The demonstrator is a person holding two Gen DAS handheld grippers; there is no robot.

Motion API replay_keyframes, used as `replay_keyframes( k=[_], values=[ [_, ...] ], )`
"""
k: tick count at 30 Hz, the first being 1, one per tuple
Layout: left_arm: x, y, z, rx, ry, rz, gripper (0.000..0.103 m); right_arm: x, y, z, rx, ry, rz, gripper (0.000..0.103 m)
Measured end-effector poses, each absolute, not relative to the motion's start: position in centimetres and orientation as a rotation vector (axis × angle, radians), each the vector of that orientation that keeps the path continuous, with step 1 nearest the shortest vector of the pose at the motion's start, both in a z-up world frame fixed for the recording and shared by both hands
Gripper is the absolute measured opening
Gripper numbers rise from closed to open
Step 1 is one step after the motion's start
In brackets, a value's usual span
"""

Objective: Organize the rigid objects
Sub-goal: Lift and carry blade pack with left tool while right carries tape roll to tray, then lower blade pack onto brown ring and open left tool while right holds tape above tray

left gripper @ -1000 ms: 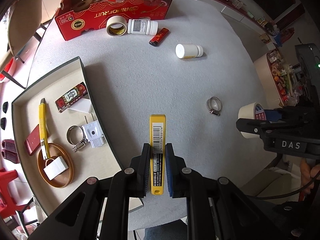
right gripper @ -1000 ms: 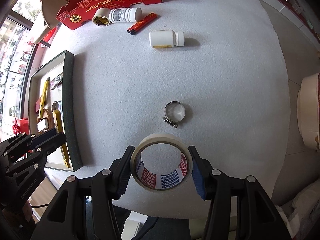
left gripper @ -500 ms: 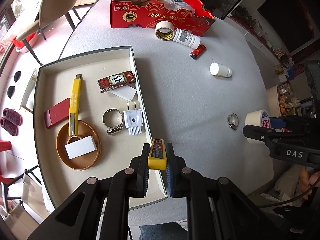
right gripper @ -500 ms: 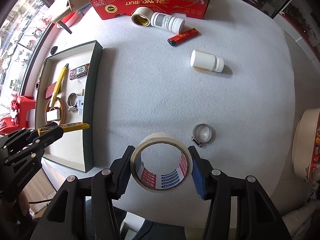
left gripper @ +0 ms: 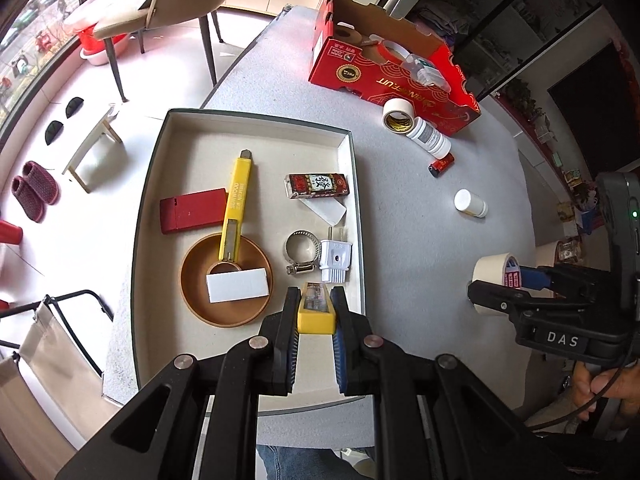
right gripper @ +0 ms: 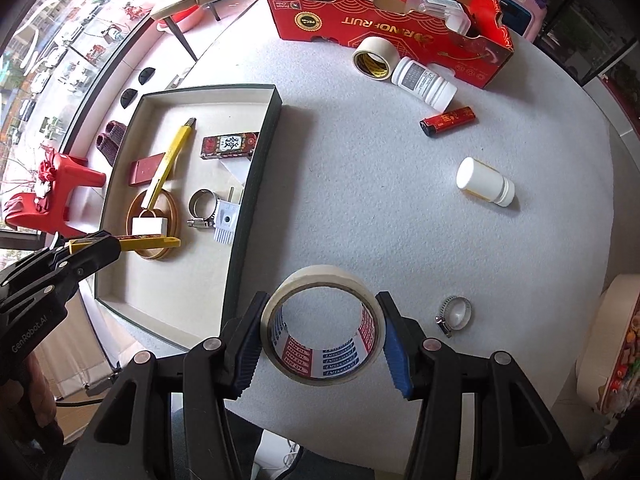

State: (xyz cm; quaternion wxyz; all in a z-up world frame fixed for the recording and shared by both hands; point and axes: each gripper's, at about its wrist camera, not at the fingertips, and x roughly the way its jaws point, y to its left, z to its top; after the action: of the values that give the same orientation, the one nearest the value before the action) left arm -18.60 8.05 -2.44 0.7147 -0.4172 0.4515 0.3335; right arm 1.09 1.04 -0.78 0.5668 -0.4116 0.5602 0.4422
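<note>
The left gripper [left gripper: 316, 312] is pinching a yellow blade case [left gripper: 315, 309] over the tray [left gripper: 357, 216], its long axis pointing toward 12 o'clock, at the white plug [left gripper: 335, 258]. In the right wrist view the case is lying level, pointing to 3 o'clock. The right gripper [right gripper: 322, 340] is clamping a tape roll [right gripper: 322, 334] above the table [right gripper: 360, 184], its open core facing the camera, a hose clamp [right gripper: 453, 314] at its 3 o'clock.

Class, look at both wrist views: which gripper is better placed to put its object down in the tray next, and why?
Left. The left gripper, shut on the yellow blade case, is already above the tray floor. The right gripper, holding the tape roll, is over the table outside the tray wall.
</note>
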Motion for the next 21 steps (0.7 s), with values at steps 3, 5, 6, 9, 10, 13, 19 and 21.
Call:
replay_keyframes(
  k=[3,5,6,9,10,13,19,21],
  values=[
    [-20.2,8.4,-2.3,-0.938,0.990,0.777,0.016,-0.6,2.4,-0.7,-0.998,1.298,1.092,0.055],
    [-21.2,8.5,-2.1,-0.942,0.984,0.802,0.016,-1.7,3.3,-0.6,-1.017,1.282,1.130,0.055],
    [-21.5,8.6,-2.0,-0.942,0.982,0.812,0.016,-2.3,3.7,-0.6,-1.027,1.273,1.147,0.055],
    [-22.5,8.7,-1.7,-0.937,0.975,0.836,0.016,-3.8,5.0,-0.4,-1.031,1.259,1.211,0.055],
    [-22.7,8.8,-1.6,-0.935,0.974,0.843,0.016,-4.3,5.4,-0.4,-1.038,1.253,1.224,0.055],
    [-23.0,9.2,-1.4,-0.929,0.966,0.857,0.016,-5.7,6.7,-0.2,-1.050,1.241,1.262,0.055],
    [-22.8,10.4,-0.8,-0.911,0.948,0.868,0.016,-7.7,9.0,0.0,-1.058,1.229,1.307,0.055],
    [-22.5,11.0,-0.6,-0.896,0.944,0.869,0.016,-8.0,9.6,0.1,-1.052,1.229,1.311,0.055]
  ],
)
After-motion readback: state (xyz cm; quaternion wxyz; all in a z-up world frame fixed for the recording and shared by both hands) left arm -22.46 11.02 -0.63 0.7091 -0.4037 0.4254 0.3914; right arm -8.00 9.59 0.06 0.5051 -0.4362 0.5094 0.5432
